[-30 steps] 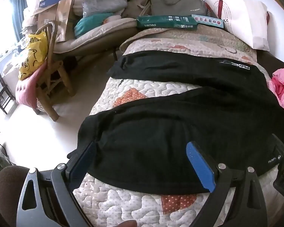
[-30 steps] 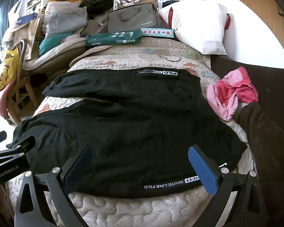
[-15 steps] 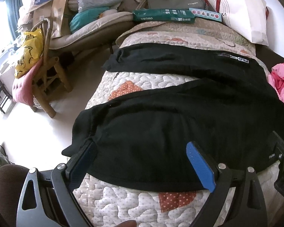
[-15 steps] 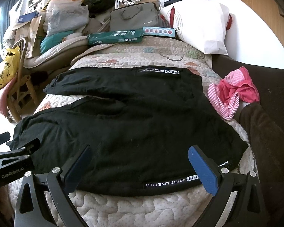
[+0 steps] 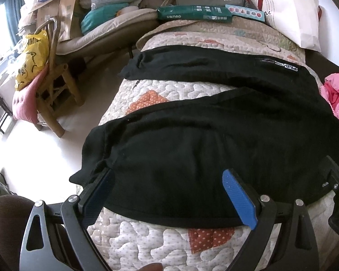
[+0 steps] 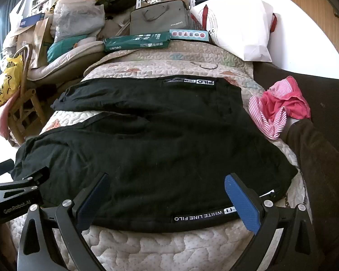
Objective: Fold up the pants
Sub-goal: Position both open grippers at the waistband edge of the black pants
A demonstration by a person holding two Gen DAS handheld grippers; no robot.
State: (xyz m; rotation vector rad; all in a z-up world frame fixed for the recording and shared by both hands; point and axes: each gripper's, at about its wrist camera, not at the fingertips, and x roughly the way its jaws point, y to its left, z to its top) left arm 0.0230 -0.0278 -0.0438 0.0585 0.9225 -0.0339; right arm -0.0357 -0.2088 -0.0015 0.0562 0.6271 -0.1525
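Black pants [image 5: 214,140] [image 6: 160,144] lie spread flat across a quilted bed cover [image 5: 147,239] [image 6: 147,246], waistband to the right, two legs stretching left and parted in a V. My left gripper [image 5: 169,189] hovers open over the near leg's hem end, its blue pads wide apart with nothing between them. Over the near waistband edge with white lettering, my right gripper [image 6: 167,192] is open too. The left gripper's body shows at the left edge of the right wrist view.
A pink striped garment [image 6: 278,108] lies right of the pants on a dark couch [image 6: 327,99]. A white pillow [image 6: 239,27], green box [image 6: 137,41] and grey bag [image 6: 158,20] sit behind. A wooden chair [image 5: 54,94] with a yellow bag stands left on the floor.
Both grippers have edged slightly forward and lower over the near edge of the pants. The pants have not moved and both grippers remain open.
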